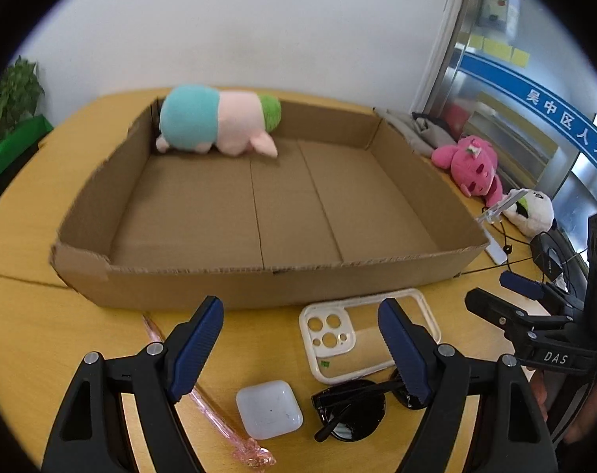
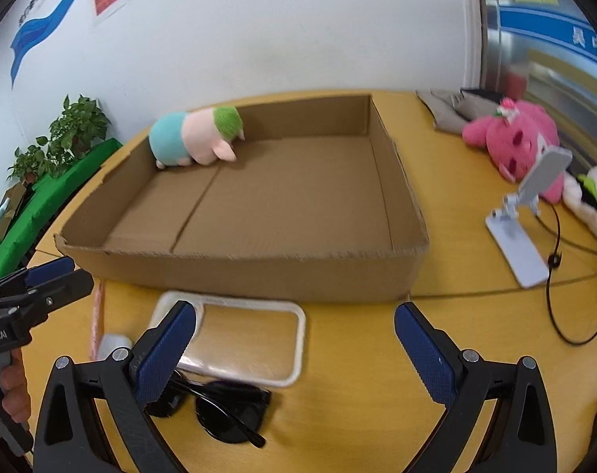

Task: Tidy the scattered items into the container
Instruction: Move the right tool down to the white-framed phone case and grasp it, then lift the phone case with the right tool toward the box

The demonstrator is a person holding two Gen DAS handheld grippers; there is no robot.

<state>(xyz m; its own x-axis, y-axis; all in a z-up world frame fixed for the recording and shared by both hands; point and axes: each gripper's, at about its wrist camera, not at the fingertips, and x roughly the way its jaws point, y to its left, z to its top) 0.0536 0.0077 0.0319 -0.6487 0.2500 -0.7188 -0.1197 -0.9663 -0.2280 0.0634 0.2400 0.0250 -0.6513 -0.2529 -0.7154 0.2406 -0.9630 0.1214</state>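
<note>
**Both grippers spread above items in front of the box**

The shallow brown cardboard box [image 1: 259, 205] fills mid-frame, a teal-pink-green plush toy [image 1: 215, 124] in its upper-left corner. Below it lie a cream clear-backed phone case [image 1: 337, 339], black sunglasses [image 1: 349, 410] and a white square case [image 1: 268, 408]. Left gripper [image 1: 302, 351] and right gripper [image 2: 294, 354] gape, holding nothing
</note>
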